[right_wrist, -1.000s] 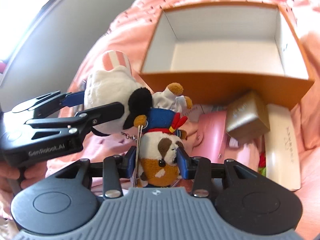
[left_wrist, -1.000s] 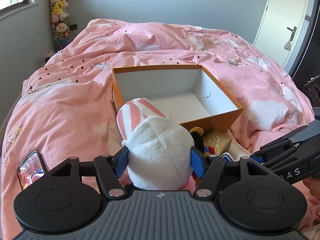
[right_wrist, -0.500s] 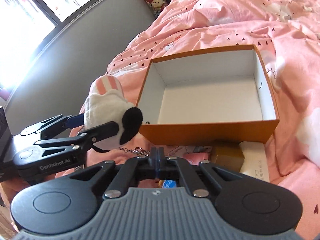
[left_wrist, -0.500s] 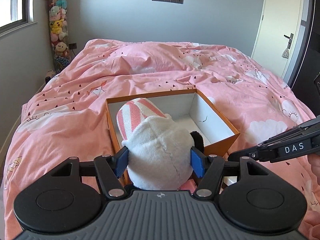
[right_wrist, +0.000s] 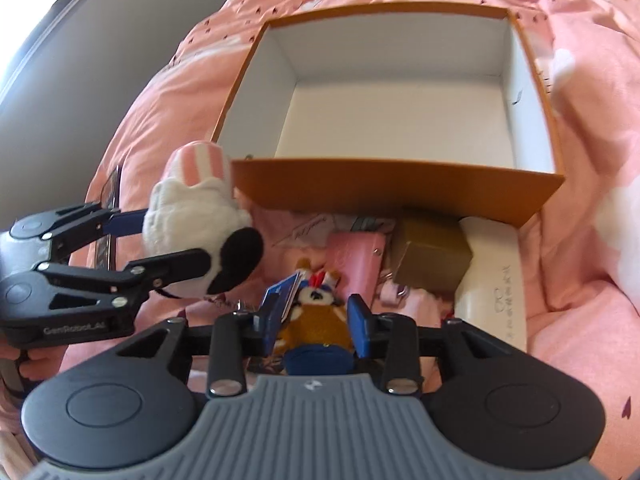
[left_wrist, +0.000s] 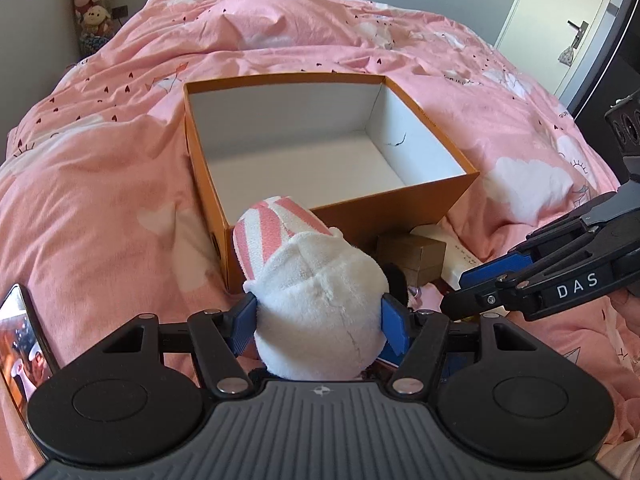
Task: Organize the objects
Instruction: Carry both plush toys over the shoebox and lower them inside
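My left gripper is shut on a white plush toy with a pink-striped top and a black ear, held just before the near left corner of the orange box. The box is white inside and holds nothing. In the right wrist view that toy hangs left of the box's front wall. My right gripper is low over the pile, its jaws opening, with a small brown dog plush in blue lying between them on the bed. From the left wrist view it reaches in from the right.
Before the box lie a gold carton, a long white box and a pink wallet. A phone rests on the pink duvet at left. Stuffed toys stand by the far wall; a door is at right.
Both grippers rose, then dropped back toward the pile. The right one held the dog plush, then was shut with nothing in it, and now stands apart around the plush. The left kept its toy.
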`<act>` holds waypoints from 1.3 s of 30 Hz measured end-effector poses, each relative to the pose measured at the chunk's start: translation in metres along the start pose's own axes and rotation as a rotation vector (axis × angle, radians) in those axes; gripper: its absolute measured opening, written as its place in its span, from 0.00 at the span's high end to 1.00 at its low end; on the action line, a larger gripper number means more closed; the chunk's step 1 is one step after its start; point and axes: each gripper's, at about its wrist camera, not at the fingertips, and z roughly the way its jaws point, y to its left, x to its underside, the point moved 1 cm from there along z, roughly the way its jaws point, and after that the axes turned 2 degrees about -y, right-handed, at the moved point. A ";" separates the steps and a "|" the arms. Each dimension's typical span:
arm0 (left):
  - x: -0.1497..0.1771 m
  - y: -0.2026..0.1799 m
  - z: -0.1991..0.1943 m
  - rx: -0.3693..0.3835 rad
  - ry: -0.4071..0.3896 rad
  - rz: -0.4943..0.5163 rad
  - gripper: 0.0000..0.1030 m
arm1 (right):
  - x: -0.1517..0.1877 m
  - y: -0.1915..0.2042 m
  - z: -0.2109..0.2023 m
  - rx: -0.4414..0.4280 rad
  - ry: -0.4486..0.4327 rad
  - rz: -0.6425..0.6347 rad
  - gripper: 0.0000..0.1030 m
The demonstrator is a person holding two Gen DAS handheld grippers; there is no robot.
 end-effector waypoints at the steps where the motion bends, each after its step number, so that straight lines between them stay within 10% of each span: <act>1: 0.001 0.000 0.002 -0.006 0.007 -0.002 0.29 | 0.001 0.003 0.002 0.002 0.012 -0.015 0.62; 18: 0.015 0.009 0.025 -0.076 0.079 -0.011 0.29 | 0.013 0.074 0.060 0.189 0.192 -0.508 0.45; 30: 0.014 0.003 0.017 -0.069 0.046 0.006 0.29 | 0.007 0.047 0.049 0.174 0.228 -0.451 0.57; 39: -0.002 -0.012 -0.009 -0.052 -0.054 0.016 0.29 | 0.002 0.027 -0.013 0.102 0.050 -0.288 0.58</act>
